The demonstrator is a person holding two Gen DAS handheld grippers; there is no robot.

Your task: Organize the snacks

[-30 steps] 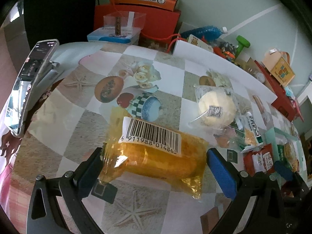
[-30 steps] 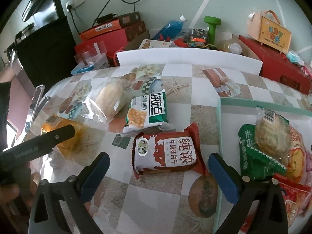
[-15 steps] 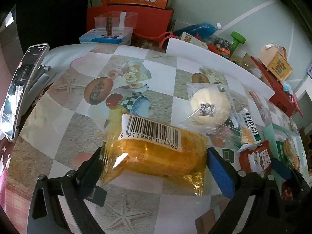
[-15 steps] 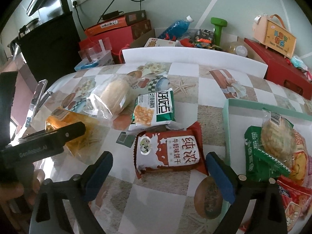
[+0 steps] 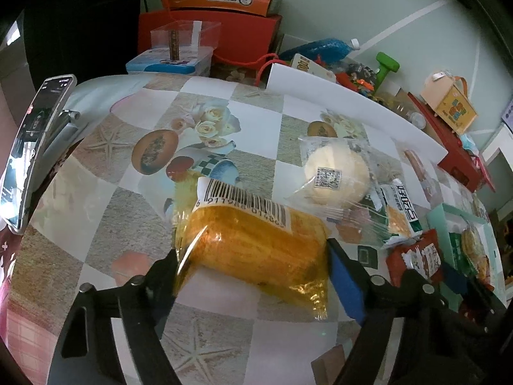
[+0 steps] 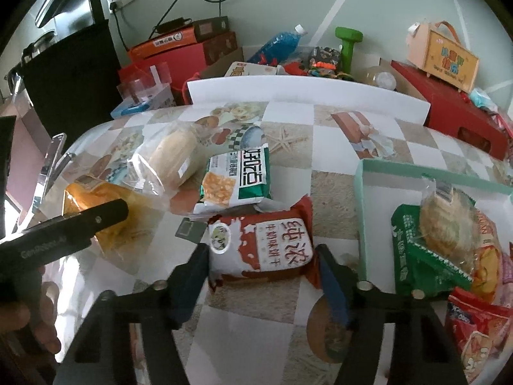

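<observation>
both grippers are closing on packets lying on the table (image 5: 96,199): the left gripper (image 5: 253,266) has its pads against the ends of the yellow cake packet (image 5: 256,240), crumpling the wrapper, while the right gripper (image 6: 261,266) squeezes the red biscuit packet (image 6: 261,243). just right of the red packet sits the green tray (image 6: 360,211), already holding several snacks.
</observation>
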